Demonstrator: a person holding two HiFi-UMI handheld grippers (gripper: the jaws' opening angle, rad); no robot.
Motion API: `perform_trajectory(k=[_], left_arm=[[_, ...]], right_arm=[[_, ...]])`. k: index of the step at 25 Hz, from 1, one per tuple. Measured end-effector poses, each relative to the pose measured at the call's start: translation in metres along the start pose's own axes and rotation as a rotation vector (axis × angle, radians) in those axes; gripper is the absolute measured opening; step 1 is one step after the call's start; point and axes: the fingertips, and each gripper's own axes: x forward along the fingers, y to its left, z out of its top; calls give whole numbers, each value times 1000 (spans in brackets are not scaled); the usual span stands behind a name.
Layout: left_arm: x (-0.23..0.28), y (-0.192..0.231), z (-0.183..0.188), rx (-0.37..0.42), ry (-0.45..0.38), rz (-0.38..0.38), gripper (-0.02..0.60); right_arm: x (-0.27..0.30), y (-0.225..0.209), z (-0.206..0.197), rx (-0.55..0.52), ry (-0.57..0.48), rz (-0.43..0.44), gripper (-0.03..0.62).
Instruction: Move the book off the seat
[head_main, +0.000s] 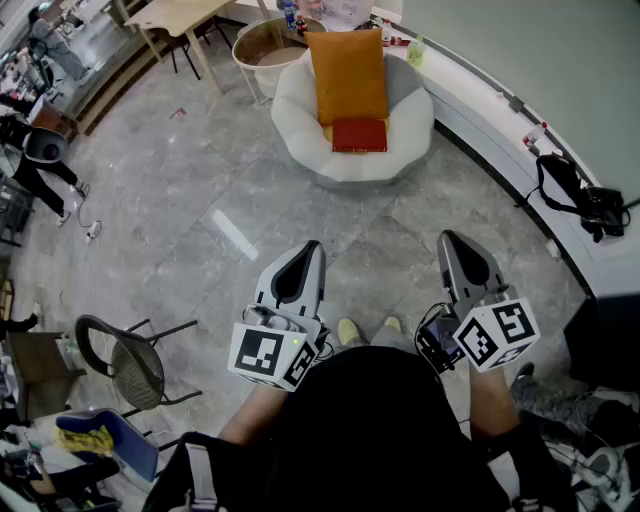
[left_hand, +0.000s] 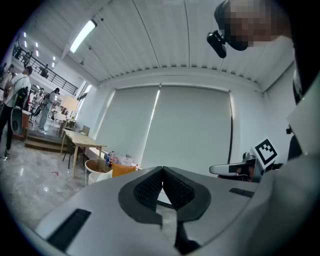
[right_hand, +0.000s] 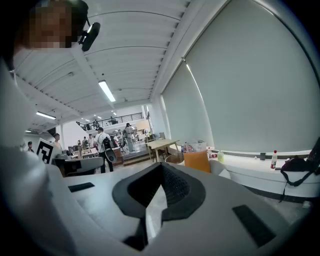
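Book only in head view

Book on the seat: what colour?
The book is red; it shows best in the head view.

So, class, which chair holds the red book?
The white armchair, where the red book lies before an orange cushion; the black chair at lower left has no book.

Orange cushion, wooden table, black mesh chair, black bag on white ledge
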Motion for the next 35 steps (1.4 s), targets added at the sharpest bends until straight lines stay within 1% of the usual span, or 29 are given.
perform_trajectory(k=[4,9,12,20,25,35], left_arm=[[-2,0,2,45,1,-11,12],[2,1,4,45,7,-24,12],[6,0,4,49,15,-32,12],[25,-8,-1,58,47,-65,12],[42,-5,2,73,48,-57,12],[102,11,10,65,49,-24,12]], right_arm=[[0,4,0,-12,-8,-3,3],[3,5,-2,-22,0,-5,4],[5,-1,0,6,-10,9,3],[11,-23,8,77,-41,-1,3],[23,-39,9,98,-43,0,3],[71,-72,29,128,-42,69,3]])
